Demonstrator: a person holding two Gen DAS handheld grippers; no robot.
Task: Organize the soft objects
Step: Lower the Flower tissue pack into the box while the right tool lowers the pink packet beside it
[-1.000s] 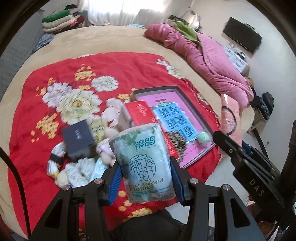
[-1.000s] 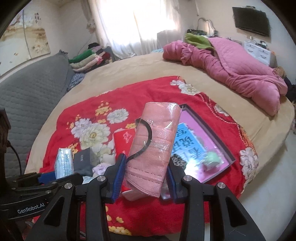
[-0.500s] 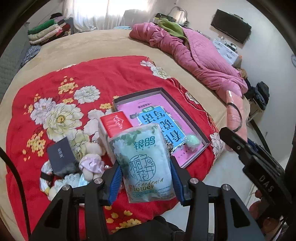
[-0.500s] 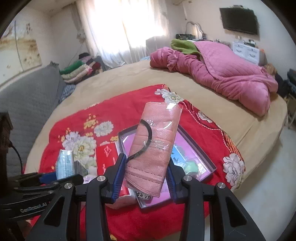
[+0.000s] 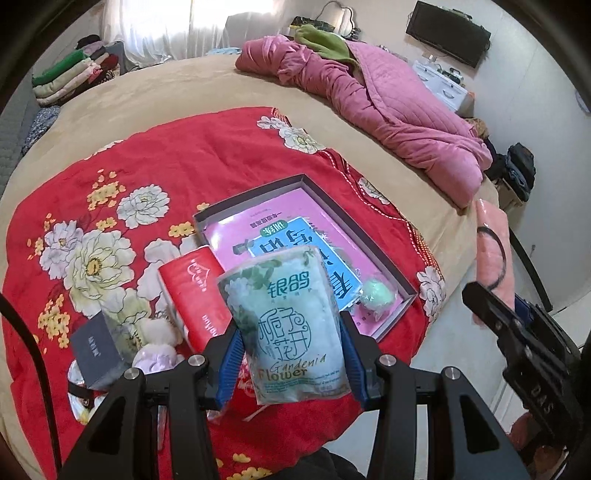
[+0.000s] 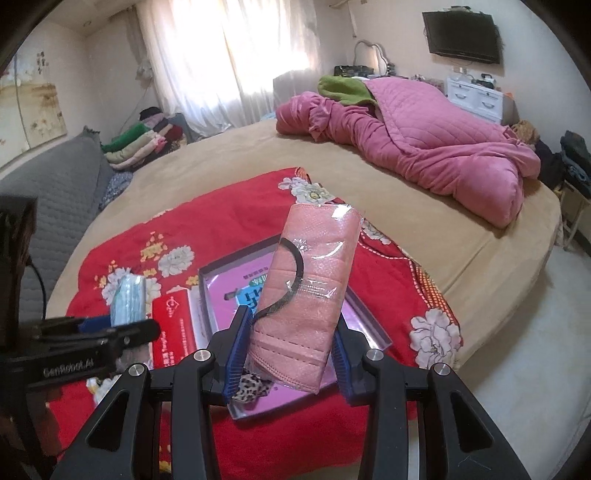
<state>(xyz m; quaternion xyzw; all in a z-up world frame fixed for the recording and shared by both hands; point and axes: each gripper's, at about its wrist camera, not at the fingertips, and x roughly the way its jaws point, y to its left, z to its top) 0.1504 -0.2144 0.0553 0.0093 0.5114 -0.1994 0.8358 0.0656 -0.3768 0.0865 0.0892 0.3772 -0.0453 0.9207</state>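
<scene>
Pale green Gardenia Flower pouch [image 5: 295, 328] sits upright in your left gripper [image 5: 290, 354], jaws pinching its lower sides. Your right gripper [image 6: 290, 354] has its jaws clamped on a pink mask pack [image 6: 310, 299] sealed in clear film, a black loop across its front. Both are carried above the near edge of the red floral blanket [image 5: 207, 155]. Beneath them on that blanket: a shallow dark tray [image 5: 354, 225] lined with a pink and blue printed sheet, a small green ball [image 5: 375, 293] in its near corner, and a leopard-print item [image 6: 251, 386] at its near end. Just beside the tray lies a red tissue pack [image 5: 195, 291], then pale plush pieces [image 5: 157, 345] and a small dark box [image 5: 96, 345]. Further out, the tan bed [image 6: 229, 155] carries a heaped pink quilt [image 6: 424, 147]. Folded clothes [image 6: 138, 146] are stacked by the curtained window [image 6: 236, 59]; a television [image 6: 461, 35] hangs on the far wall.
</scene>
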